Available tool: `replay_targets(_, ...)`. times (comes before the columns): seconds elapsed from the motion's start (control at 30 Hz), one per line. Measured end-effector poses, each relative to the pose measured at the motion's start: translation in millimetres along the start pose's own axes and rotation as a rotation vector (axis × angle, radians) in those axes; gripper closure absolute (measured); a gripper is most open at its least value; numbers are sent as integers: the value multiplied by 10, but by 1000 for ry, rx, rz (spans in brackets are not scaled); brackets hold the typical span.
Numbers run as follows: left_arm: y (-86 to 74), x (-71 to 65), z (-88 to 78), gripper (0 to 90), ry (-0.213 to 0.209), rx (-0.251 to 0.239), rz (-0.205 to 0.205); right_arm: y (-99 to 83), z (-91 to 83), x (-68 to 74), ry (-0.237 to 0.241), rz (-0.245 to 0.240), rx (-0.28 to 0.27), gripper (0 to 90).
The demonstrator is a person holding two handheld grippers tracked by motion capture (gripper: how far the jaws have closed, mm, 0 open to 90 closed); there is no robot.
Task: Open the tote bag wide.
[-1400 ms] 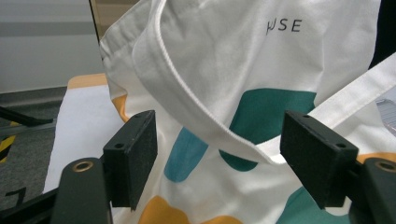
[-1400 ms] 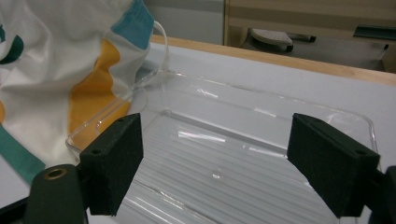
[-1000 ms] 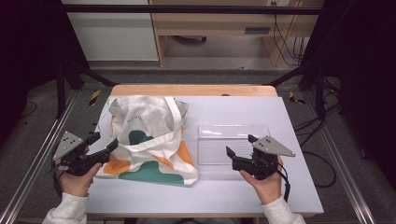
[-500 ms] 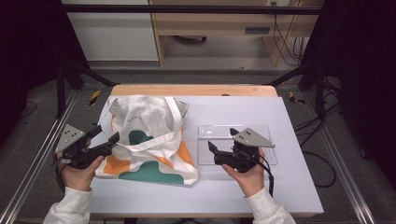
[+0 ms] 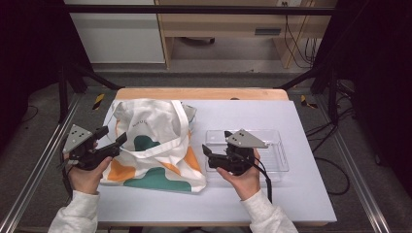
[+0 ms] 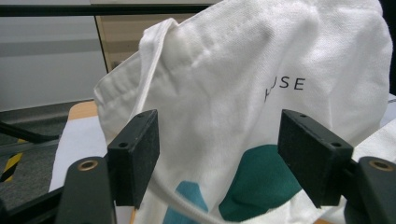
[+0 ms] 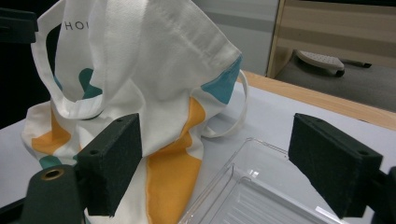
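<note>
On the white worktop, the right tongs hover wide open and empty over the near-left corner of a clear plastic tray, pointing at the tote bag just left of it. The left tongs, also spread wide and gripping nothing, sit at the bag's left edge. The bag's looped handle lies across its front, with the wooden worktop edge beyond.

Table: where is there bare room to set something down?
Free: the table strip behind the tray, and the front edge below the bag. Crowded: the gap between bag and tray, where the right gripper sits.
</note>
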State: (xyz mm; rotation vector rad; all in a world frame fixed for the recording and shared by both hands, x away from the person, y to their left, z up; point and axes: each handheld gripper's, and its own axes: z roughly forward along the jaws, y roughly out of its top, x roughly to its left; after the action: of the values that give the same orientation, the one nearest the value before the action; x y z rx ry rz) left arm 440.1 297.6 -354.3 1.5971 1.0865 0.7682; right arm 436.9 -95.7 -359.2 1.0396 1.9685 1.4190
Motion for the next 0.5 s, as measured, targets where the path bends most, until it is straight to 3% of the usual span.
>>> replay_targets(0.3,-4,-83,157,317,4,16,26,27,120,90,3,-22,5,190)
replay_targets(0.5,-35,-67,181,413,13,28,26,39,179,165,21,-26,3,226)
